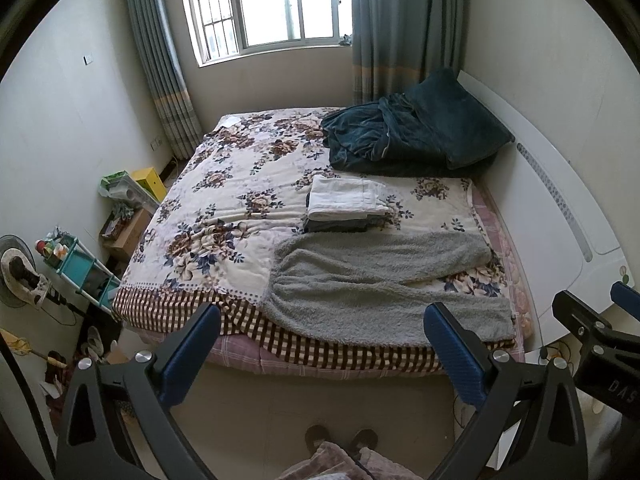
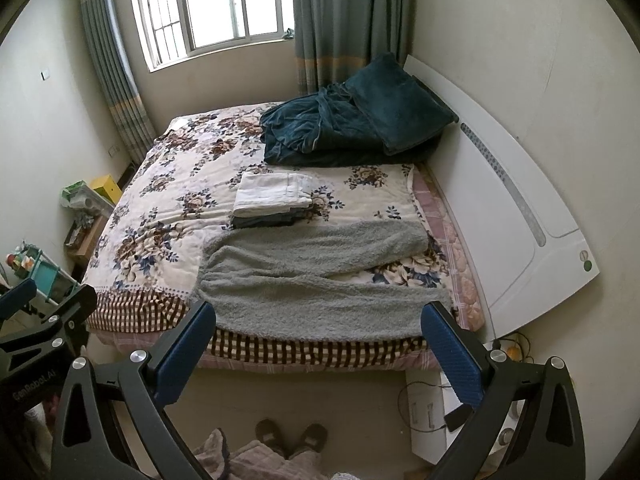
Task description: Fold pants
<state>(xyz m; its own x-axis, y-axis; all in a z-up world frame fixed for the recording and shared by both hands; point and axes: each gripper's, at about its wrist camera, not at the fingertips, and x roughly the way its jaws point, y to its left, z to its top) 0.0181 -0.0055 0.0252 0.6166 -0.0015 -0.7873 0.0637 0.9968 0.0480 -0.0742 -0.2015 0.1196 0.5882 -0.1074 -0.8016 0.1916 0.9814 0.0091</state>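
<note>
Grey fleece pants [image 1: 372, 284] [image 2: 312, 280] lie spread flat on the near right part of the bed, waist to the left, the two legs splayed toward the headboard. My left gripper [image 1: 322, 328] hangs open above the floor in front of the bed edge, nothing between its blue pads. My right gripper [image 2: 320, 326] is likewise open and held back from the bed, apart from the pants. Part of the right gripper [image 1: 600, 332] shows at the right edge of the left wrist view, and part of the left gripper [image 2: 44, 312] at the left edge of the right wrist view.
A stack of folded clothes [image 1: 346, 204] [image 2: 276, 200] sits just behind the pants. A dark teal blanket and pillow [image 1: 408, 136] lie at the back right. White headboard [image 2: 516, 216] on the right. A person's slippered feet [image 2: 292, 436] stand on the floor. Shelf and boxes [image 1: 88, 264] at left.
</note>
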